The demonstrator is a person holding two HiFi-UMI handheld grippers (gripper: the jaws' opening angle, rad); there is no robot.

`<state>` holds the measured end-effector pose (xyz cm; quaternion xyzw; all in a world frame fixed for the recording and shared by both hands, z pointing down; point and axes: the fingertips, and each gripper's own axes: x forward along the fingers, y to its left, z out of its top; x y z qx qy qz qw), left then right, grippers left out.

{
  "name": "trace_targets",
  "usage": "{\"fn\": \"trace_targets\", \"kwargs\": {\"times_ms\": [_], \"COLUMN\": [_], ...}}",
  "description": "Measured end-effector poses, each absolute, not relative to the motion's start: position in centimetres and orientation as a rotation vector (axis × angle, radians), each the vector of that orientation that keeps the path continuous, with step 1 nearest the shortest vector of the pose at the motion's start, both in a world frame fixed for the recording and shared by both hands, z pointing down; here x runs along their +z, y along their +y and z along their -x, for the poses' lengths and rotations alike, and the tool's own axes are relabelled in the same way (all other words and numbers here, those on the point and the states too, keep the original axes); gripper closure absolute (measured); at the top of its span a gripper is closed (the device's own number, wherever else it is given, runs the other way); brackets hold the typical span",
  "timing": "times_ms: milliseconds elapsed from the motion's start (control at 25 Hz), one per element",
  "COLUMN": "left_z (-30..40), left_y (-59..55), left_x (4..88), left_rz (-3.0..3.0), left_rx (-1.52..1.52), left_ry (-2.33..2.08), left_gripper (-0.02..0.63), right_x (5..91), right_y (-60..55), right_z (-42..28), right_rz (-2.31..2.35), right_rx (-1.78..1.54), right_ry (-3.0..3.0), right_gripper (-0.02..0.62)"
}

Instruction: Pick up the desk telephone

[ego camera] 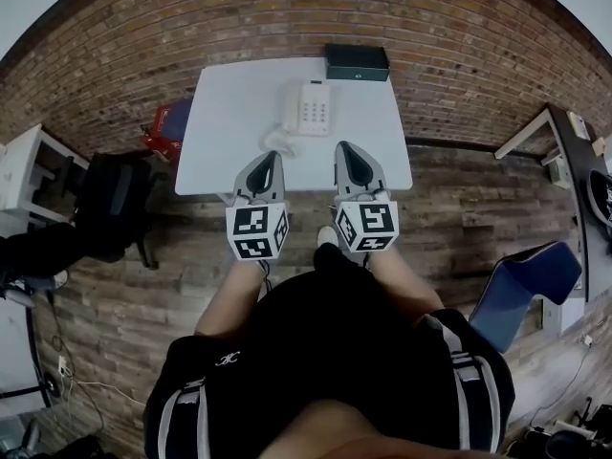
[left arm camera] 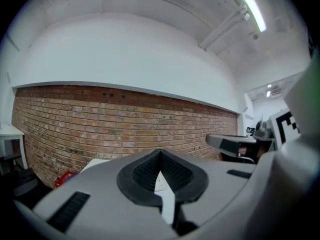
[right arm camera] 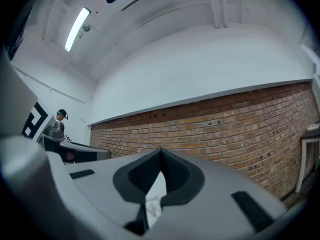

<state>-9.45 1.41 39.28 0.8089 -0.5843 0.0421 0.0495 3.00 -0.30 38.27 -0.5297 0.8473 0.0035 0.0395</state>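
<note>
A white desk telephone (ego camera: 308, 109) with keypad and handset lies on a white table (ego camera: 220, 132), toward its far middle. Its coiled cord (ego camera: 278, 142) trails toward the near edge. My left gripper (ego camera: 275, 157) is shut and empty, hovering over the table's near edge, just short of the cord. My right gripper (ego camera: 346, 148) is shut and empty beside it, a little to the right of the phone and nearer me. In both gripper views the jaws meet at the tip, left gripper (left arm camera: 160, 151) and right gripper (right arm camera: 161, 151), with a sliver of the white table showing through.
A black box (ego camera: 356, 62) stands at the table's far right corner against the brick wall (ego camera: 287, 17). A red object (ego camera: 170, 122) lies on the floor left of the table. A black bag (ego camera: 110, 199) sits at left, a blue chair (ego camera: 531, 275) at right.
</note>
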Motion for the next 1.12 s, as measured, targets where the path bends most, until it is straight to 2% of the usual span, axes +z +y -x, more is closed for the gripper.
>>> {"fn": "trace_targets", "kwargs": {"times_ms": [640, 1120], "left_z": [6.6, 9.1], "left_y": [-18.5, -23.8], "left_x": [43.4, 45.4], "left_rz": [-2.306, -2.206], "left_rx": [0.294, 0.318], "left_ry": [-1.738, -1.749], "left_gripper": [0.606, 0.606], "right_x": [41.7, 46.1], "right_y": [-21.6, -28.9], "right_z": [-5.7, -4.1], "right_rz": [1.565, 1.502], "right_rx": [-0.211, -0.495], "right_ry": [2.696, 2.738], "right_gripper": [0.597, 0.597]}}
